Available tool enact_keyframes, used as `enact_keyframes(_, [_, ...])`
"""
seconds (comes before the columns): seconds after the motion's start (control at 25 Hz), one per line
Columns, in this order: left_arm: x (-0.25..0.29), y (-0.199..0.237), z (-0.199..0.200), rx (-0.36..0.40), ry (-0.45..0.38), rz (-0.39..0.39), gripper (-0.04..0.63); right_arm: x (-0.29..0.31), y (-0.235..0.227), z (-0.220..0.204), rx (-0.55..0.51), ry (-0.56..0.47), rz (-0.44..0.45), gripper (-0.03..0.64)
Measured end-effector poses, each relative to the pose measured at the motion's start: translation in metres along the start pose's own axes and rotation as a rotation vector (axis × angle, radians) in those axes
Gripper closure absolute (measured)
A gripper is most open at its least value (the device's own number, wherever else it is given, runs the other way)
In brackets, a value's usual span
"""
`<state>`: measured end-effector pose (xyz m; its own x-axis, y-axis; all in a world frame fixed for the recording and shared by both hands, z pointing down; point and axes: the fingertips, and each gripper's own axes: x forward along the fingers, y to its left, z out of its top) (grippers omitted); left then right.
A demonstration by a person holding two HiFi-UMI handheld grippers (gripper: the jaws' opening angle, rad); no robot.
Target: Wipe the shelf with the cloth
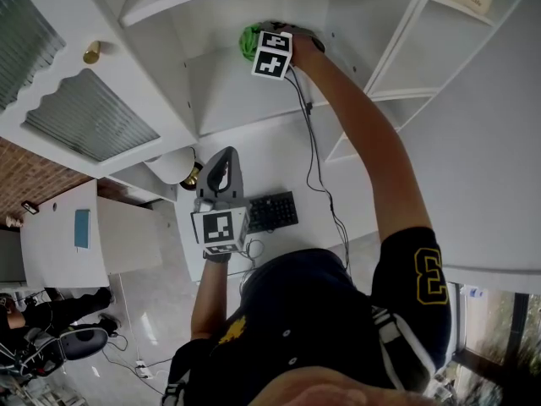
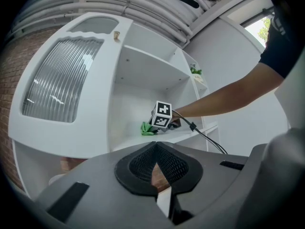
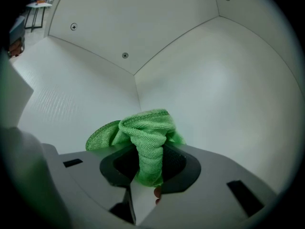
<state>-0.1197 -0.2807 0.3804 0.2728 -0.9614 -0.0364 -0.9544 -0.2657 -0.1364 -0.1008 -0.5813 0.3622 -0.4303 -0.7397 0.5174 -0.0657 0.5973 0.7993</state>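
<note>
got the green cloth bunched and pinched in the jaws of the right gripper, down on the white shelf by the inner corner. holding the left gripper low, well clear of the cabinet, jaws pressed together on nothing. just beside it, black keyboard.

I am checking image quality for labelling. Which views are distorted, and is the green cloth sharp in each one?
Left gripper view: strong fisheye, dark corners, curved shelf edges; cloth small but sharp. Right gripper view: same fisheye; cloth close, weave sharp, light soft and even. Head view: milder bending; cloth partly hidden by a marker cube.
</note>
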Motion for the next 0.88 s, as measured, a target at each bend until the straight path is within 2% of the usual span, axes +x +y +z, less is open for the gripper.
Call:
enact_keyframes(0.28, [0.007,-0.001,0.001,-0.023,-0.018,-0.028,0.577,-0.005,-0.008,-0.029,0.049,0.078,-0.031,0.518])
enact_keyframes(0.64, [0.020,-0.017,-0.001,-0.032,-0.027,-0.108,0.577,-0.013,-0.020,-0.073,0.159,0.193,-0.085,0.518])
enact_keyframes(0.88, [0.029,-0.024,-0.001,-0.037,-0.034,-0.147,0.577,-0.014,-0.031,-0.092,0.401,0.273,-0.138,0.518])
